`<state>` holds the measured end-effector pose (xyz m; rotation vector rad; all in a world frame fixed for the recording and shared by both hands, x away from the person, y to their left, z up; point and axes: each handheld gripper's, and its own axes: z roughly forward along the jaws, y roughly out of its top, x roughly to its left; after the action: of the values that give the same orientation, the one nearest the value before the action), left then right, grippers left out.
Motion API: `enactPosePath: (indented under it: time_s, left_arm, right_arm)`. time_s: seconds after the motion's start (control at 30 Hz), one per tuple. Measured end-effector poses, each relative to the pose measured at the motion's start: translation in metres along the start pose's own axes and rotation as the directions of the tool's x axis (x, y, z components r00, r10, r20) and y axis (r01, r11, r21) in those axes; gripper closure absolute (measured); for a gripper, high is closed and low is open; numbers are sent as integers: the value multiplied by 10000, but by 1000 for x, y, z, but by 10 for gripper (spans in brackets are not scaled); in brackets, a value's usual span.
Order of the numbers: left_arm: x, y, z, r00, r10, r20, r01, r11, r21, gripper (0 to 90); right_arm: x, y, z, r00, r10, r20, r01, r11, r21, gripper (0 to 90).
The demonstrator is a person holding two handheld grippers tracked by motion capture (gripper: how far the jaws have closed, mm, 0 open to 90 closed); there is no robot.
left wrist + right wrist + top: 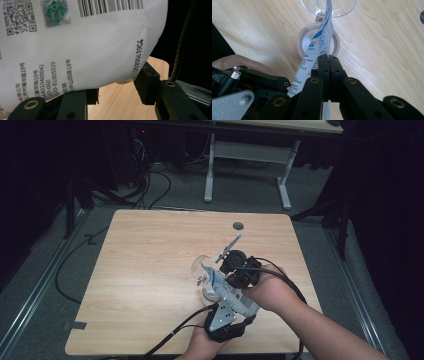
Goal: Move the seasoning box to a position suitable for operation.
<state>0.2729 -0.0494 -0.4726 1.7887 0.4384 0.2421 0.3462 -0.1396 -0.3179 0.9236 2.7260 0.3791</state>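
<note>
Wooden table (150,270), pouch (87,45) barcode close-up

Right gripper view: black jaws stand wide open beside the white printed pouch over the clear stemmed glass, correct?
Not quite. In the right gripper view, the right gripper has its jaws pinched shut on the white printed pouch, not open beside it. The clear stemmed glass does lie beyond.

Smooth pale wood-grain desk (150,270), glossy white printed plastic pouch (100,50), clear glass (342,7), matt black hand-held gripper (328,62).
</note>
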Motion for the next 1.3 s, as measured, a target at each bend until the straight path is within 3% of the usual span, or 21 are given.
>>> enactPosePath:
  time_s: [0.5,1.3]
  left_arm:
    - [5,1,0,9998,3,-188,-3,10000,-2,590]
    - [5,2,1,9999,-75,-103,75,10000,-9,592]
  right_arm:
    - [1,6,2,9999,-154,54,154,9999,-75,899]
    - [1,7,5,9999,-157,69,157,9999,-25,899]
